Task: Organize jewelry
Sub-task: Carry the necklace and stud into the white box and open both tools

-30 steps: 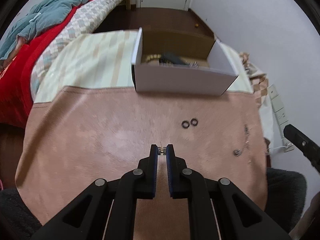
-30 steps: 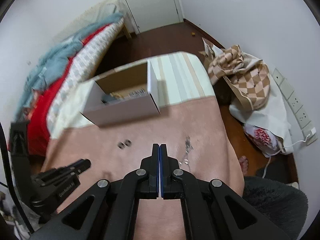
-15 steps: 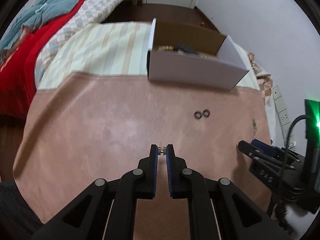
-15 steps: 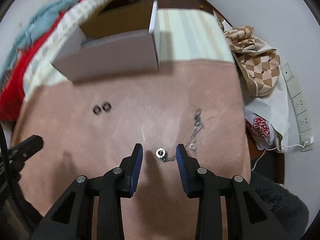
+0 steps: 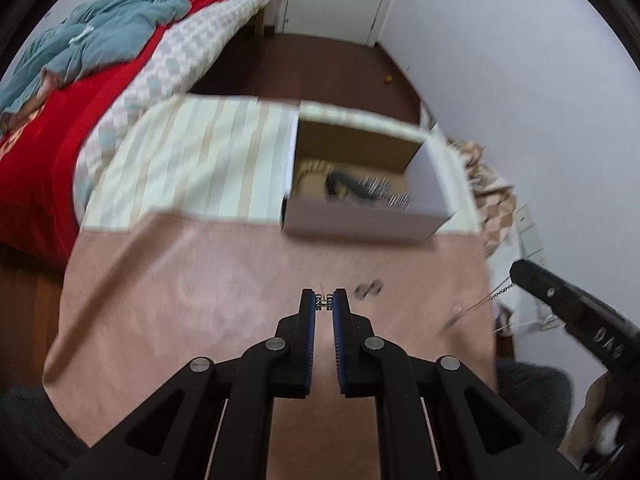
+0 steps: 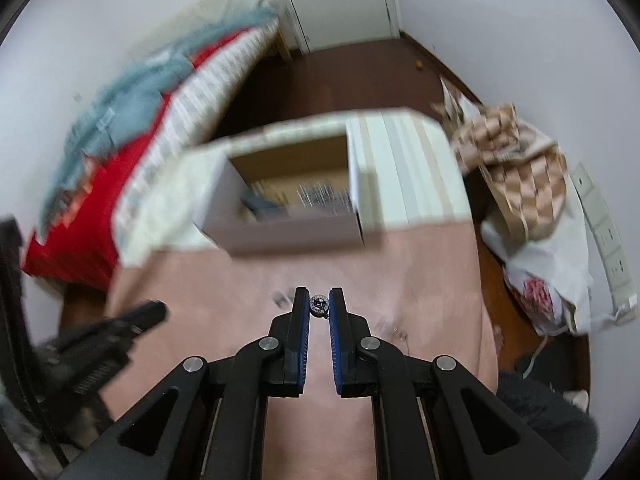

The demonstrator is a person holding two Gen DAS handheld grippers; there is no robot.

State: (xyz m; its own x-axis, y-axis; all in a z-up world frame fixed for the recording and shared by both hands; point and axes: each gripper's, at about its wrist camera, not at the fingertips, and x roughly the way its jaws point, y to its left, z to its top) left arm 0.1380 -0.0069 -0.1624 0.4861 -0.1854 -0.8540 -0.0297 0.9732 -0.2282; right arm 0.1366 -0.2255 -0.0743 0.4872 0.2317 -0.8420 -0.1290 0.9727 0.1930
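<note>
1. The left gripper is closed on a small shiny earring, pinched right at the tips of its two fingers, above the pink cloth that covers the table
2. The right gripper is closed on a round silver pendant. A thin chain hangs down from it, seen at the right side of the left view
3. Two little dark rings lie side by side on the pink cloth, just to the right of the left gripper's tips
4. A white box with a brown inside sits at the far end of the table, past the pink cloth. Some jewelry lies in it, but it is too blurry to tell what each piece is
5. A striped cloth covers the far part of the table, to the left of the box
6. A bed with a red blanket is far to the left, and a checked bag sits on the floor to the right
</note>
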